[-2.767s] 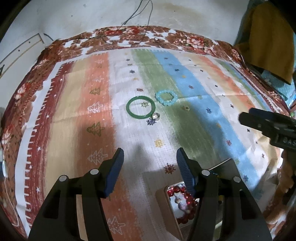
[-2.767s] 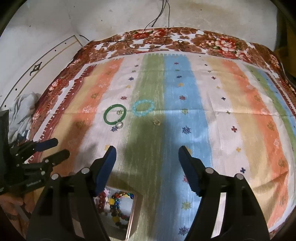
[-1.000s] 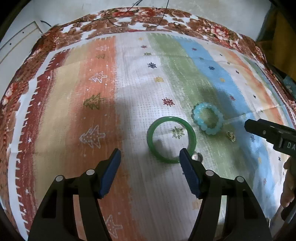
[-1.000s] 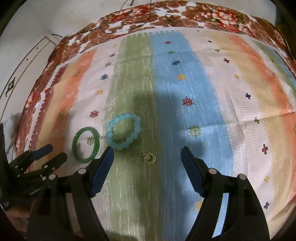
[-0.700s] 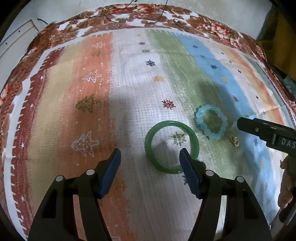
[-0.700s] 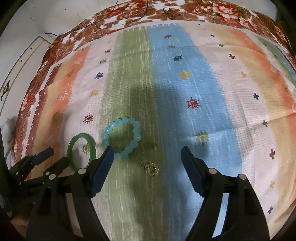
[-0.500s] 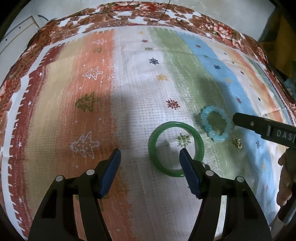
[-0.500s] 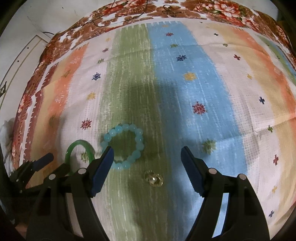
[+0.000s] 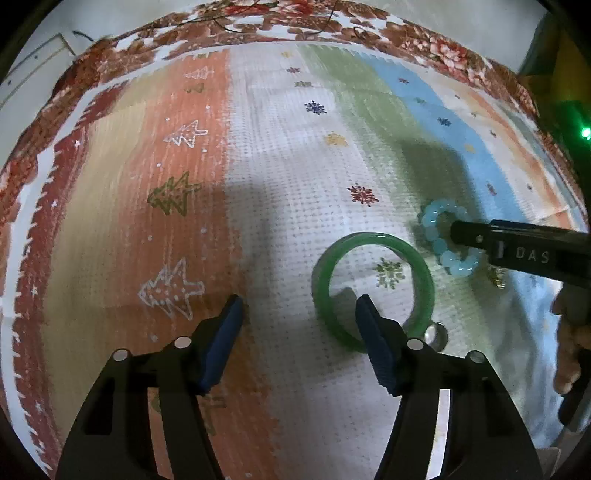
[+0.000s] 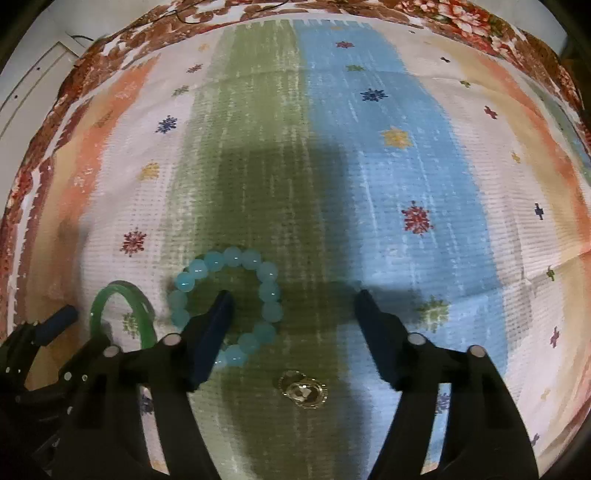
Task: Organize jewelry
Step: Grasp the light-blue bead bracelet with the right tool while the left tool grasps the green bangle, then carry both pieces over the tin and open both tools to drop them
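A: Fingers first. How do the ones on the left gripper (image 9: 297,314) stand?

B: They are spread wide and hold nothing. The right-side finger (image 9: 373,332) sits over the near edge of the green bangle (image 9: 372,290), with its tip inside the ring. The other finger is off to the left, over the striped cloth (image 9: 273,155).

A: And the right gripper (image 10: 291,308)?

B: Wide too, and it holds nothing. Its left finger (image 10: 214,328) points into the ring of the blue bead bracelet (image 10: 236,295). Its right finger is over bare cloth, well apart from the beads.

A: What lies nearest to that camera?

B: A small gold piece (image 10: 303,391), flat on the green stripe, between the two fingers and close in.

A: Then the beads?

B: Yes, a bit farther and to the left. The green bangle lies just beside them, farther left, partly behind the other gripper.

A: Anything else by the bangle?

B: A little shiny round thing (image 9: 436,334) sits just beside its near right edge. I cannot tell what it is.

A: And far off?

B: The cloth's flowery brown border (image 10: 461,18).
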`<move>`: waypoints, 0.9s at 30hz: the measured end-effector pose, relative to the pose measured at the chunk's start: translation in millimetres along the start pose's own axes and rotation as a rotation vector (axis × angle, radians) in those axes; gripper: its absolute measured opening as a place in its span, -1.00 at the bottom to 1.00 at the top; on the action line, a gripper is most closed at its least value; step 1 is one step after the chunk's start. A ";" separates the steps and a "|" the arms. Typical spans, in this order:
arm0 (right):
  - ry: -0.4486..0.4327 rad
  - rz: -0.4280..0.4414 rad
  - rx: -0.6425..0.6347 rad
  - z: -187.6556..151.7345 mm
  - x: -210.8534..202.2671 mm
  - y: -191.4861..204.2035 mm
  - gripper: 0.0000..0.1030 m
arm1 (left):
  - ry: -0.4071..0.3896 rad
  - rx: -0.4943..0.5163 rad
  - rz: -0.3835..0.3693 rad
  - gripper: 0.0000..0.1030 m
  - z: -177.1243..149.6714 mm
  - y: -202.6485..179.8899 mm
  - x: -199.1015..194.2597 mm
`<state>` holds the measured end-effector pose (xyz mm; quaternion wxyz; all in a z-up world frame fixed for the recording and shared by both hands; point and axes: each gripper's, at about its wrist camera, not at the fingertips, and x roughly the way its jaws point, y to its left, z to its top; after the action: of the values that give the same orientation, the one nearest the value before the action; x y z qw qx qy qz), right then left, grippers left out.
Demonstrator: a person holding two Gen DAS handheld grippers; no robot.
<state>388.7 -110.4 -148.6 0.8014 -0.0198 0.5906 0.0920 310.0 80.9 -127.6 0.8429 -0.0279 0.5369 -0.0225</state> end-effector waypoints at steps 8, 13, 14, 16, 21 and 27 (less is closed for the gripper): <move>0.010 -0.003 -0.037 -1.9 -3.9 -5.5 -0.75 | -0.001 0.007 0.032 -0.86 -0.3 7.8 1.0; 0.002 0.024 -0.044 -9.3 -15.2 -10.5 -0.75 | 0.001 -0.043 -0.014 -0.87 -2.3 16.9 -6.5; -0.001 0.028 -0.045 -10.7 -18.1 -10.5 -0.75 | -0.002 -0.044 -0.013 -0.87 -2.8 16.6 -9.0; -0.012 0.037 -0.045 -14.1 -26.7 -11.6 -0.75 | -0.014 -0.050 -0.019 -0.86 -3.8 15.9 -16.4; -0.066 0.058 -0.067 -24.1 -55.1 -10.4 -0.75 | -0.048 -0.063 -0.034 -0.85 -6.3 11.2 -38.4; -0.118 0.078 -0.098 -31.2 -88.1 0.0 -0.75 | -0.096 -0.069 -0.050 -0.85 -11.2 5.7 -67.3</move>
<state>334.1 -125.8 -74.3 0.8288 -0.0303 0.5374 0.1529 271.4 90.9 -71.9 0.8655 -0.0713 0.4953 -0.0237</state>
